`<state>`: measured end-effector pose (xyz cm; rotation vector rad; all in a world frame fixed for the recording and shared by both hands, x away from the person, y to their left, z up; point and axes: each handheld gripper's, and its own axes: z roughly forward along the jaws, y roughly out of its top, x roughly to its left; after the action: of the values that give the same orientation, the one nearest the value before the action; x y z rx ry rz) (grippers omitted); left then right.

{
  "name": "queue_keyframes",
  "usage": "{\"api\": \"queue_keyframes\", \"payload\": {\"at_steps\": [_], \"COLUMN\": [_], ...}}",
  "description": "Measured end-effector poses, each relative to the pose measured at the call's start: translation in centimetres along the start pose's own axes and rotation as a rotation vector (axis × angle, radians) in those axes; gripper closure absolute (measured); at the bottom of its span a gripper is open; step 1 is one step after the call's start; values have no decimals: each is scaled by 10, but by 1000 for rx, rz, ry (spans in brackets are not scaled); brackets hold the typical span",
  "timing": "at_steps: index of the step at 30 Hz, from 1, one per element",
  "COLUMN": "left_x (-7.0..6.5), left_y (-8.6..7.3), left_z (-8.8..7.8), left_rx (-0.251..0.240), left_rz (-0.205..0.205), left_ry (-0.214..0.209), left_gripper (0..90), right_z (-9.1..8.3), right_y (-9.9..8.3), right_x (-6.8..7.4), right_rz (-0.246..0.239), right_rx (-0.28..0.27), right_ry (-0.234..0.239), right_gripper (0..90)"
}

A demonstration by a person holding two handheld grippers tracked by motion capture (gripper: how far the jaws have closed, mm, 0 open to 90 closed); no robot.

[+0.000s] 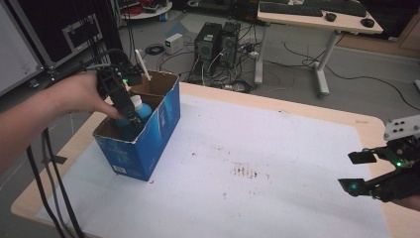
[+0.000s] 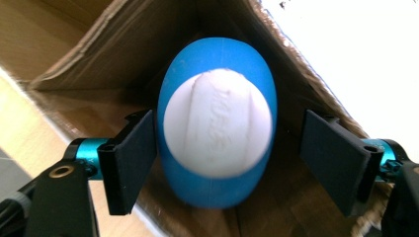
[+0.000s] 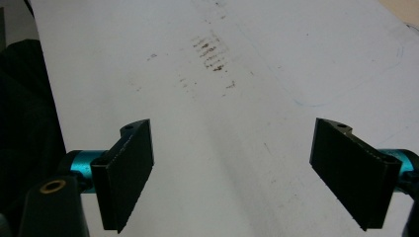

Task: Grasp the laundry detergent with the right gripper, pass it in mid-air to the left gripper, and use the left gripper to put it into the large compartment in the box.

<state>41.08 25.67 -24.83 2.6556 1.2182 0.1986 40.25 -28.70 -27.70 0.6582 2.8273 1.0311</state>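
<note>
Stained white sheet (image 1: 257, 163) over wooden table (image 1: 369, 130)

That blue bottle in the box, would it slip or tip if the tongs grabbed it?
The blue bottle looks smooth and rounded, so it might slip between flat pads. It stands tucked in a corner of the cardboard box, which probably keeps it from tipping. The left tongs stand open around it.

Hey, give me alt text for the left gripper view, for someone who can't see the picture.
A blue bottle with a white cap stands inside a cardboard box, seen from above between the open black jaws of the left gripper. One jaw sits right at the bottle's side; the other stands clear of it.
</note>
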Motion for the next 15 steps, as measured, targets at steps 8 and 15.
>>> {"api": "queue_keyframes", "payload": {"at_steps": [8,15], "left_x": [-15,-48], "left_y": [14,43], "left_z": [-36,-43], "left_rx": [-60,-100], "left_rz": [56,178], "left_ry": [34,-18], "left_gripper": [216,216], "right_z": [-1,2], "right_y": [3,11], "right_x": [5,8], "right_rz": [-17,-23], "right_rx": [-15,-34], "right_ry": [-10,-8], "right_gripper": [165,165]}}
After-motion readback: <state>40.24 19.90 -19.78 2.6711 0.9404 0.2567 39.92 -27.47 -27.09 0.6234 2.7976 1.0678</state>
